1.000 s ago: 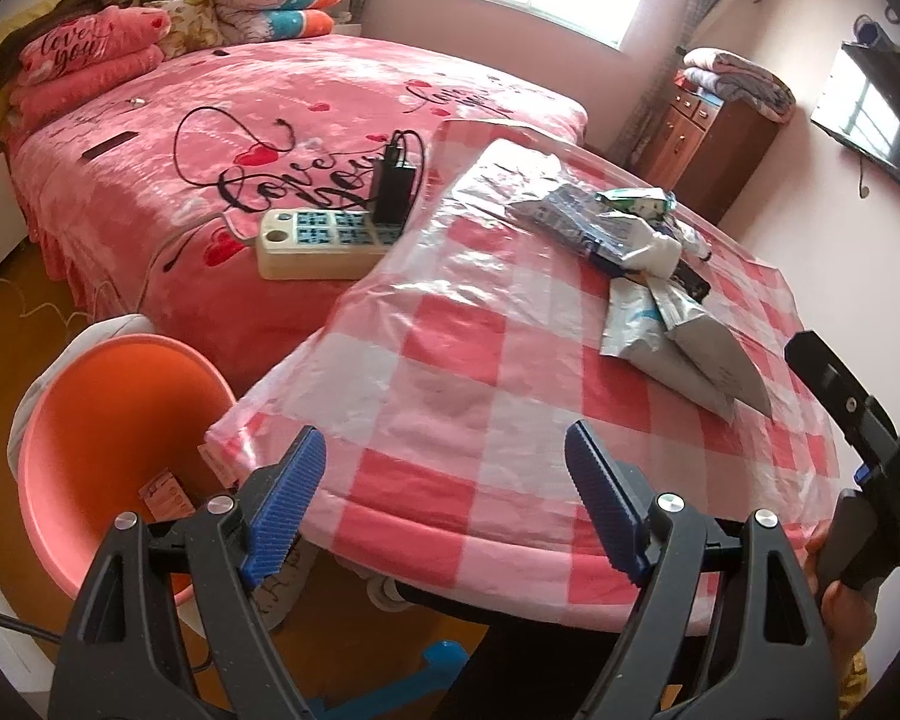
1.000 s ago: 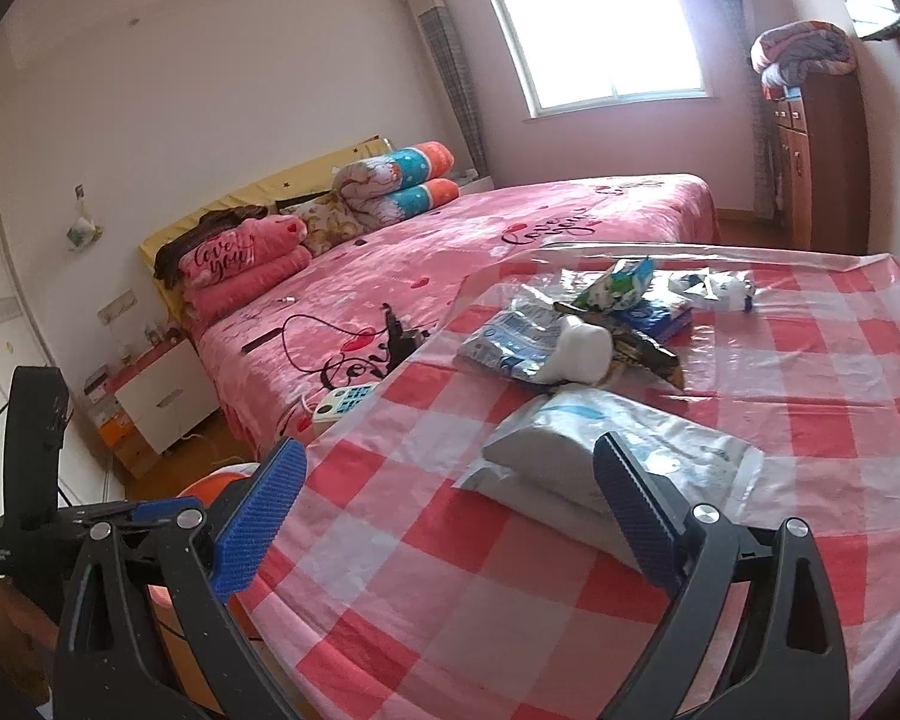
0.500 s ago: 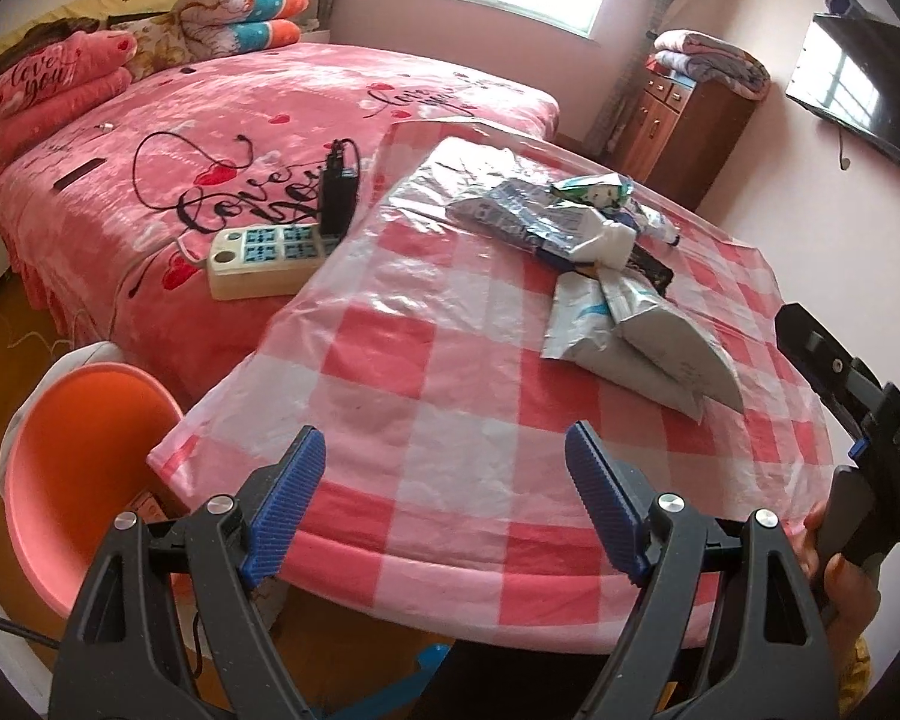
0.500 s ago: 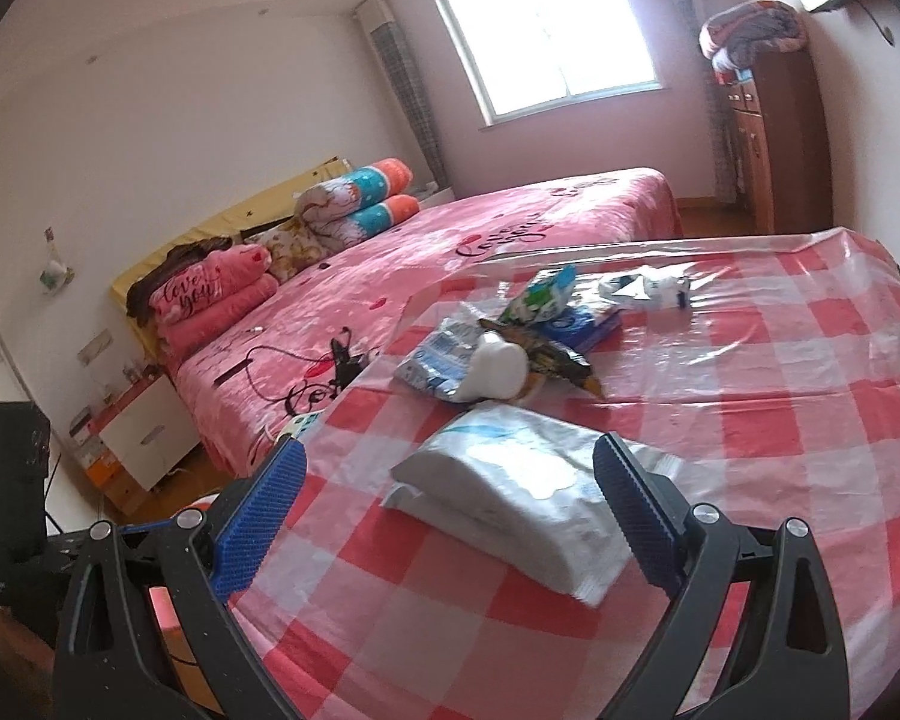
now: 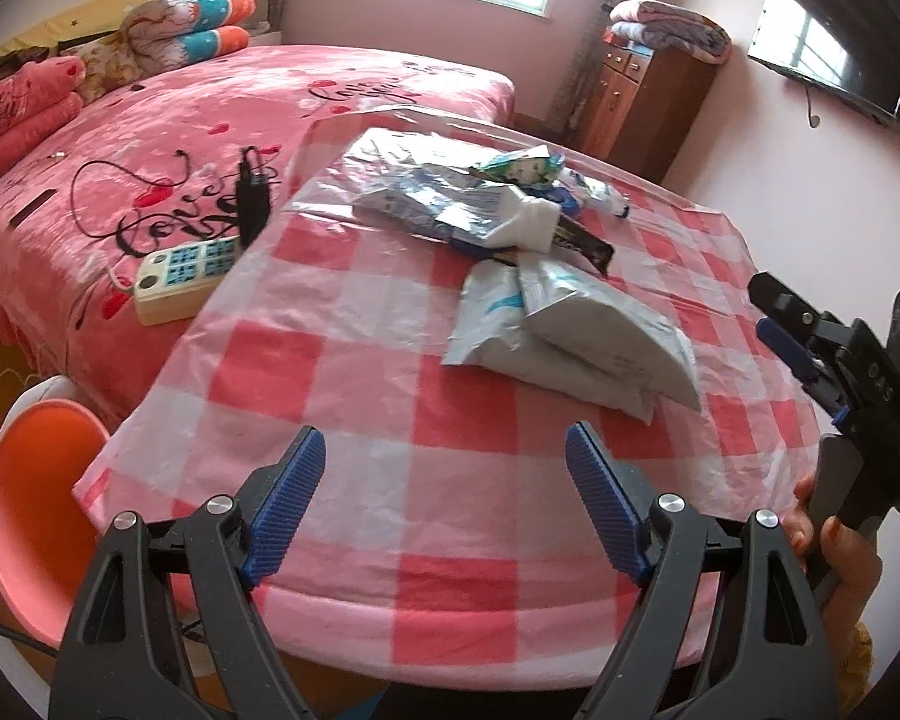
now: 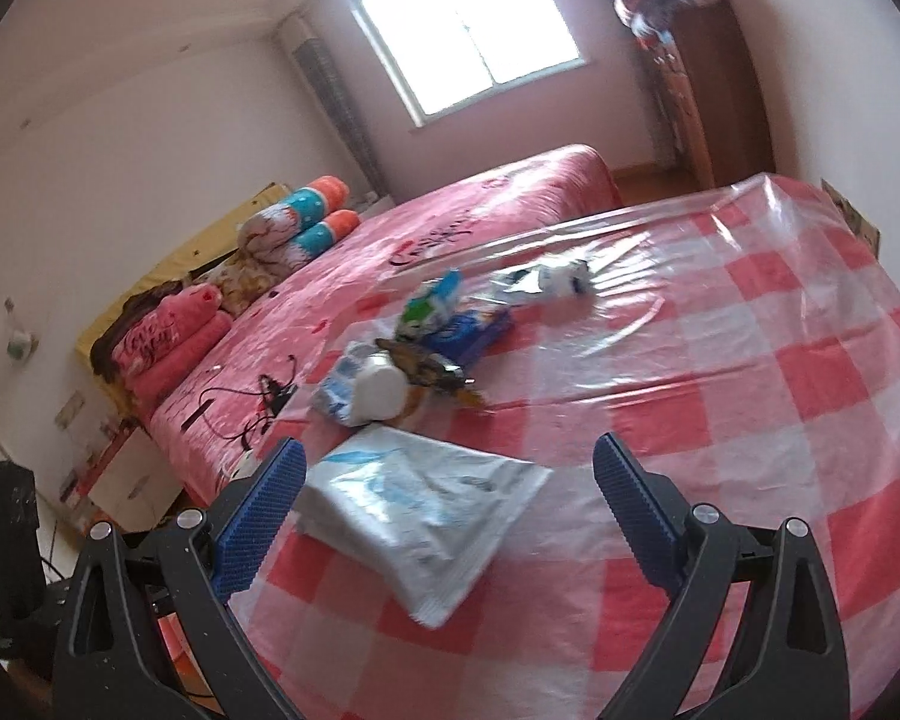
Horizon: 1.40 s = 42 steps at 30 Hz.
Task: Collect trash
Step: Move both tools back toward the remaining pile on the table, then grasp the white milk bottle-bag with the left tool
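Note:
A round table with a red-and-white check cloth (image 5: 354, 360) holds the trash. Two grey-white plastic mailer bags (image 5: 570, 324) lie stacked near the middle, with a pile of wrappers and a white cup (image 5: 480, 204) behind them. My left gripper (image 5: 444, 450) hangs open over the table's near edge, nothing between its fingers. My right gripper (image 6: 450, 453) is open too, with the mailer bags (image 6: 426, 504) on the cloth just beyond its tips and untouched. A crumpled white wrapper (image 6: 552, 282) lies farther back. An orange bin (image 5: 36, 498) stands on the floor to the left.
A bed with a pink cover (image 5: 210, 120) runs along the table's left side, with a power strip and charger (image 5: 180, 270) on its edge. A wooden cabinet (image 5: 648, 102) and a wall TV (image 5: 840, 60) are at the back right. A hand (image 5: 834, 546) holds the right gripper.
The left view has swung right over the table, so the bin slid to the picture's left edge. The right gripper rolled and came closer to the mailer bags. Both stayed open.

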Each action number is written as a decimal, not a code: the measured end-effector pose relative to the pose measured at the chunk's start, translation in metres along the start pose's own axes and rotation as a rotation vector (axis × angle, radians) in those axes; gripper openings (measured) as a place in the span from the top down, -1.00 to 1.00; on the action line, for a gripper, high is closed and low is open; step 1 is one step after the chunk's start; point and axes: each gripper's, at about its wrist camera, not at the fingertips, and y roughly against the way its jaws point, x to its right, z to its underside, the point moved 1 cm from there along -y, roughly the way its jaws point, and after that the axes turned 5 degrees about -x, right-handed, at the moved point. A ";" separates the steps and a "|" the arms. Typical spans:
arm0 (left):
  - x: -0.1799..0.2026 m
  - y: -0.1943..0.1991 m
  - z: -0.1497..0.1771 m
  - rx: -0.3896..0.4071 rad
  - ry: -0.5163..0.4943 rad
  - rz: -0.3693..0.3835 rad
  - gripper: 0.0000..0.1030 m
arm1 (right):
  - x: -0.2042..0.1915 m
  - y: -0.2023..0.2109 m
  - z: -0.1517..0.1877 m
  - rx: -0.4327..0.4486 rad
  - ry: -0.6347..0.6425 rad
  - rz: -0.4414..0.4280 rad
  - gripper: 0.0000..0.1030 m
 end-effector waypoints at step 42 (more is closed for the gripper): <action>0.007 -0.161 -0.162 -0.118 0.420 -0.003 -0.71 | 0.034 -0.039 -0.004 -0.147 0.000 -0.031 -0.85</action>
